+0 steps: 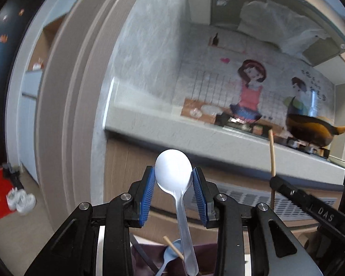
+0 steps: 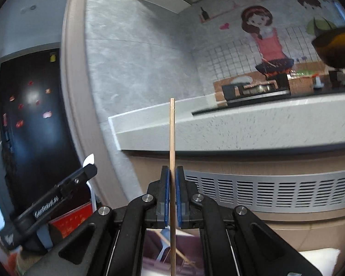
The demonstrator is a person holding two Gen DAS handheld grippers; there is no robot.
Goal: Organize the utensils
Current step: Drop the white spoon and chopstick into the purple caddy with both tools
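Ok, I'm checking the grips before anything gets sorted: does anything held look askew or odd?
Slightly. The left gripper holds the white plastic spoon by its bowl rather than its handle, which slants down to the right. The right gripper pinches a single wooden chopstick upright. Nothing looks spilled or damaged.

White spoon [image 1: 173, 172], tan wooden chopstick [image 2: 172, 138], blue-padded black tongs [image 1: 173, 179], speckled grey counter [image 2: 241, 128]
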